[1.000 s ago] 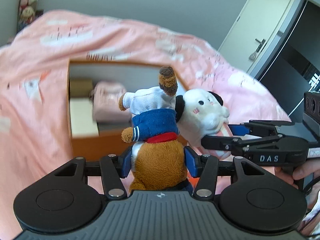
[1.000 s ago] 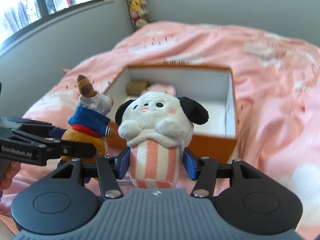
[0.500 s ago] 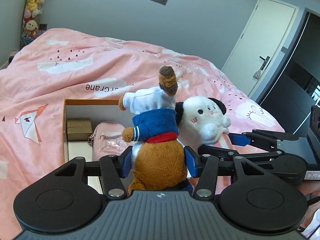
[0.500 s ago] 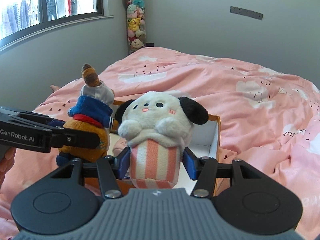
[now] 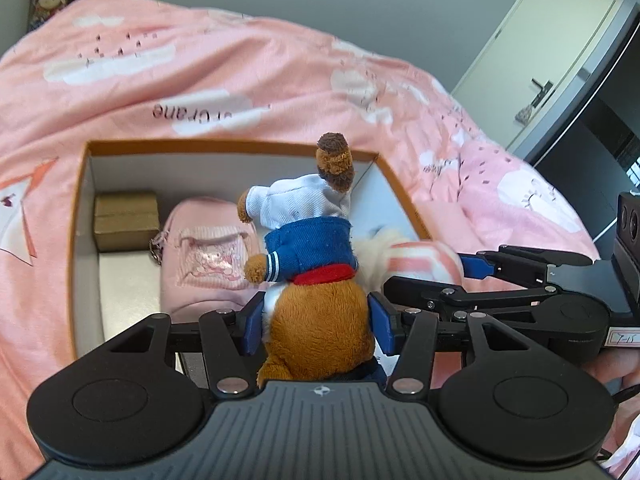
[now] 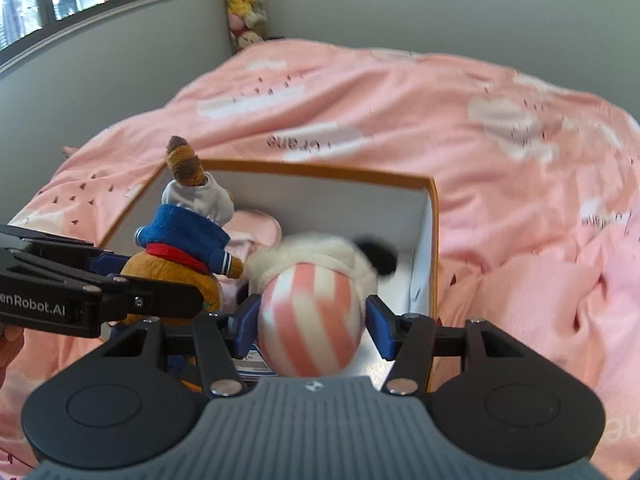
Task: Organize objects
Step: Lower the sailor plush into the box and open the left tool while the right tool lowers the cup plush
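An orange box [image 5: 232,145] with white inner walls lies on the bed, also seen from the right wrist as the same box [image 6: 320,170]. My left gripper [image 5: 318,322] is shut on a brown plush [image 5: 312,248] in a blue jacket and white hood, held upright over the box's near edge. My right gripper [image 6: 313,322] is shut on the striped body of a white puppy plush [image 6: 316,256], which tips head-first into the box and is blurred. The two grippers are side by side: the right gripper [image 5: 432,274] shows beside the left, and the left gripper [image 6: 160,280] beside the right.
Inside the box lie a small brown carton [image 5: 125,220] at the far left and a pink pouch [image 5: 208,248] next to it. A pink duvet [image 6: 500,160] covers the bed all around. A door [image 5: 552,44] stands far right; a column of soft toys [image 6: 244,12] fills the corner.
Both grippers have moved forward and tilted down over the box with their toys. The puppy plush has tipped from upright to head-down. The box looks larger and nearer.
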`<state>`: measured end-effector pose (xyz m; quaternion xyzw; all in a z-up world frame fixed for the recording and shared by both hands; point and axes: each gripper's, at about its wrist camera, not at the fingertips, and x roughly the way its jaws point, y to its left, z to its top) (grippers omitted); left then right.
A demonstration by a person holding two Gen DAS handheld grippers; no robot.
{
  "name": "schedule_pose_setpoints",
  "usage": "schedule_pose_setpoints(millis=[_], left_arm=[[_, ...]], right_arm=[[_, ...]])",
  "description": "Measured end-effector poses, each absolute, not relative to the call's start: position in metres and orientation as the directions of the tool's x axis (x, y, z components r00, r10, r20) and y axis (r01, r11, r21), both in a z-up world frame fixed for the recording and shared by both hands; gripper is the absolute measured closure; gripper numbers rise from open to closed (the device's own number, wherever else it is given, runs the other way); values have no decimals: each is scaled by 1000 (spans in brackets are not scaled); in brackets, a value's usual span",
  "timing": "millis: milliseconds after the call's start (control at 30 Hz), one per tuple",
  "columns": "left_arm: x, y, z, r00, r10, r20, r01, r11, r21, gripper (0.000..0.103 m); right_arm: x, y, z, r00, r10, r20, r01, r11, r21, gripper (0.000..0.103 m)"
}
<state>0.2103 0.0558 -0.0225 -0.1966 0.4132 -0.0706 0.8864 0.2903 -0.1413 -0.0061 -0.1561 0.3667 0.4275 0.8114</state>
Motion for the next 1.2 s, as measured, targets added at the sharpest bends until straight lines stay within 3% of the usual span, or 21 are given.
schedule_pose_setpoints(millis=[300, 633, 833, 1200], left_arm=[[235, 62, -42, 586, -339, -736, -49, 892, -449, 42], [256, 77, -41, 609, -360, -707, -83, 857, -508, 44], [272, 78, -40, 615, -351, -706, -98, 854, -510, 44], [287, 77, -46, 600, -343, -723, -95, 866, -491, 44]], right_arm=[[312, -132, -26, 350, 501, -792, -801, 598, 24, 46], [328, -124, -19, 432, 545, -719, -783, 622, 2, 47], [331, -108, -22, 470, 553, -688, -824, 555, -118, 47], [308, -108, -45, 349, 349, -870, -917, 321, -239, 47]])
